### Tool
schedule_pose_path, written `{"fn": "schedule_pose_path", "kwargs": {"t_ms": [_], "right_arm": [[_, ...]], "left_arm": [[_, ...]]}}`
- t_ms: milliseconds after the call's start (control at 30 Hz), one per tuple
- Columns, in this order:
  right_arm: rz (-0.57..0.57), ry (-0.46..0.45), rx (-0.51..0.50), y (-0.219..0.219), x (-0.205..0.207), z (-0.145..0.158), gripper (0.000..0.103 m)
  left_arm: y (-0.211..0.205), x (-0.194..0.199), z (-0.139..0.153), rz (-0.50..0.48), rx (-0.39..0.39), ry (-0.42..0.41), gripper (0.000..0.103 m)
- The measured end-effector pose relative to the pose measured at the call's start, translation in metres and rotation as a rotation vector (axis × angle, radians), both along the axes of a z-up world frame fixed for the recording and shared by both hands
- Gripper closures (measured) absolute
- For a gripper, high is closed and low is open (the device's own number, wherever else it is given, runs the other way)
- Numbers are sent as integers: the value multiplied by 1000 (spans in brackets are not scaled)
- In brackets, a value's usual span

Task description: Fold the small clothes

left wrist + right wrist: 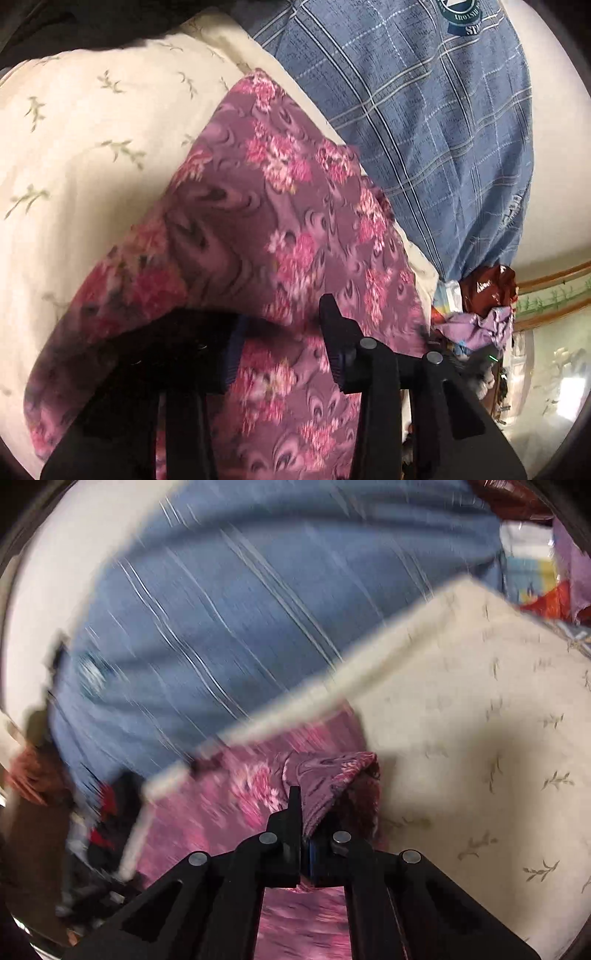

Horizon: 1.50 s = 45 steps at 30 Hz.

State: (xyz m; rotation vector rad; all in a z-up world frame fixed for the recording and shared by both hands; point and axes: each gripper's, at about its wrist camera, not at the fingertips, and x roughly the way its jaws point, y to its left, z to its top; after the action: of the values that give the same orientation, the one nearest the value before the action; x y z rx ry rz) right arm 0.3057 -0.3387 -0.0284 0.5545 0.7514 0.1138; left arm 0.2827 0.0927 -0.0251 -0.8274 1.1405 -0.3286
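A purple garment with pink flowers [258, 206] lies on a cream leaf-print sheet [74, 147]. My left gripper [280, 343] is low over the garment's near part with its jaws apart, and cloth shows between the fingers. In the right wrist view my right gripper [304, 812] is shut on a bunched corner of the same garment [325, 775] and holds it off the cream sheet [480, 738]. The rest of the garment [229, 805] trails below, blurred by motion.
A person in a blue plaid shirt [424, 129] stands right behind the sheet's edge, also blurred in the right wrist view [221, 609]. Crumpled lilac cloth [476, 328] and a shiny brown bag [491, 284] sit at the right.
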Motion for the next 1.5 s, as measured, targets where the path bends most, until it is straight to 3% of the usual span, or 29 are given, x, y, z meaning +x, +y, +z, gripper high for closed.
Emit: {"fn": "schedule_pose_path", "kwargs": {"t_ms": [33, 167, 233, 300, 333, 467, 533, 600, 633, 700, 833, 933, 1000, 1167, 1267, 1500], "right_arm": [[9, 77, -33, 2, 4, -13, 101], [-4, 54, -4, -6, -12, -10, 91], [-25, 7, 39, -15, -20, -3, 89], [-49, -18, 66, -22, -23, 3, 75], [-57, -18, 74, -22, -21, 4, 74], [-55, -32, 65, -11, -18, 5, 75], [-43, -64, 16, 2, -19, 5, 81], [-28, -23, -70, 12, -7, -9, 86], [-21, 19, -103, 13, 0, -20, 91], [-21, -11, -104, 9, -2, -21, 94], [-46, 8, -43, -6, -23, -5, 84], [-25, 28, -2, -26, -64, -2, 78], [-20, 48, -10, -35, -95, -9, 72], [13, 110, 9, -41, -163, -44, 72], [41, 81, 58, -36, -204, -54, 70], [155, 113, 109, -15, -253, -70, 64]], "left_arm": [[2, -7, 2, -17, -2, 0, 67], [14, -39, 30, -88, -15, -82, 66], [26, -43, 50, -70, 16, -147, 58], [34, -30, 66, -34, 77, -200, 40], [35, -20, 69, -19, 111, -206, 39], [18, 19, 54, -49, 172, -154, 39], [-1, 29, 36, -70, 300, -114, 39], [-15, 36, 10, -101, 389, -56, 43], [-17, 32, 9, -99, 424, -85, 43], [-24, 23, 17, -117, 489, -110, 43], [-9, -1, 31, -129, 433, -90, 43], [13, -33, 40, -104, 420, -73, 42], [29, -57, 37, -78, 397, -41, 42], [70, -120, 14, -9, 321, 57, 42], [74, -150, -1, 0, 271, 86, 42], [54, -210, -14, -72, 231, 45, 35]]}}
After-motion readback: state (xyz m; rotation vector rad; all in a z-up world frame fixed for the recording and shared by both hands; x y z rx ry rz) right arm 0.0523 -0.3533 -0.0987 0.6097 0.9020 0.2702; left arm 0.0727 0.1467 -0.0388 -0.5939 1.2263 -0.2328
